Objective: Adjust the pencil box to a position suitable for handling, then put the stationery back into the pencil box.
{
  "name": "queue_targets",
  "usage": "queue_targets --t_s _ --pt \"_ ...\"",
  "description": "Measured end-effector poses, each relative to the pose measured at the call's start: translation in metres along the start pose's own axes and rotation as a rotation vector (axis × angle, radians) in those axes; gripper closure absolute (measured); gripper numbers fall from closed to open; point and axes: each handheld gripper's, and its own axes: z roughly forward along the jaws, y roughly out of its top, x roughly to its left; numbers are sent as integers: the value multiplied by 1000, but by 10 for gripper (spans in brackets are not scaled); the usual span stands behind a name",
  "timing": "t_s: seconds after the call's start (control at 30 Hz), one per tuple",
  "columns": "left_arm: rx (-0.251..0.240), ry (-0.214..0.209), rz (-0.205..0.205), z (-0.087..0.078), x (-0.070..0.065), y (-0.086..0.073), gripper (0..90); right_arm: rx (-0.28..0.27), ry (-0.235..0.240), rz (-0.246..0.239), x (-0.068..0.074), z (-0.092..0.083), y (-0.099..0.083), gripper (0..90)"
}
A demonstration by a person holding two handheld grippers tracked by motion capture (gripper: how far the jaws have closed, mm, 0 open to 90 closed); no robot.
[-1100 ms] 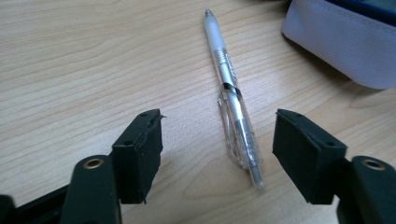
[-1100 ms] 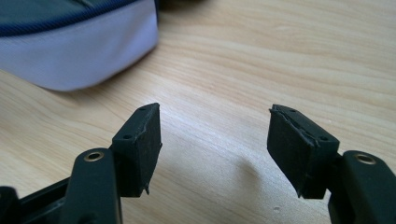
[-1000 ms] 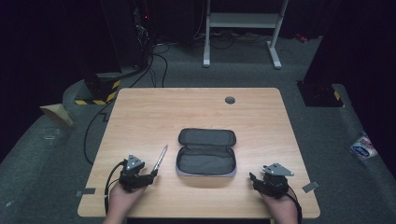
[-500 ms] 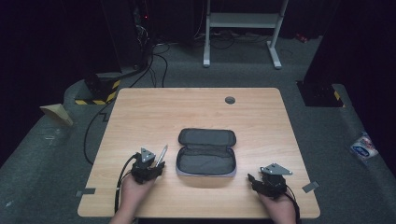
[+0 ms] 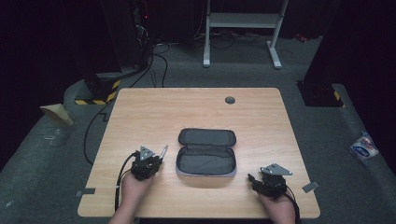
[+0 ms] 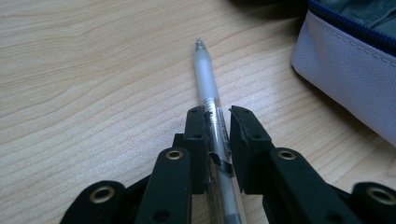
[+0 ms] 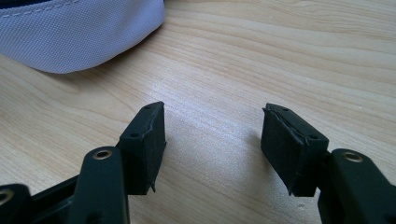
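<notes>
A clear pen with a frosted grip (image 6: 205, 74) lies on the wooden table (image 5: 140, 116), its tip pointing away from me. My left gripper (image 6: 217, 122) is shut on the pen's barrel, one jaw pressing each side. From the high view the pen (image 5: 163, 150) sticks out ahead of the left gripper (image 5: 157, 159), just left of an open grey pouch (image 5: 205, 156). The pouch's pale outer wall (image 6: 345, 79) lies to the right of the pen. My right gripper (image 7: 212, 135) is open with bare table between its jaws; it sits near the table's front edge (image 5: 254, 179), right of the pouch (image 7: 79, 37).
A round dark grommet (image 5: 229, 100) is set in the table near its far edge. Beyond the table are a white stand (image 5: 240, 21), cables on the floor (image 5: 159, 51) and a dark case at the right (image 5: 322, 93).
My left gripper has moved forward and to the right along the pen and shut on its barrel. The right gripper has barely moved.
</notes>
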Motion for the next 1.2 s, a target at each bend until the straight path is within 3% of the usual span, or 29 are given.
queue_targets --t_s 0.37,0.57,0.8,0.93,1.2 --pt "-1 -44 19 -1 -1 -1 789 -1 -1 1 0 0 0 399" --pt "-26 -57 47 -5 -5 2 790 -1 1 1 0 0 0 400" --pt "-45 -54 50 -9 -4 3 790 0 3 6 0 0 0 401" --pt "-70 -74 37 -14 -3 4 790 0 3 5 0 0 0 401" --pt "-109 -88 67 -23 -1 8 790 0 1 7 0 0 0 402"
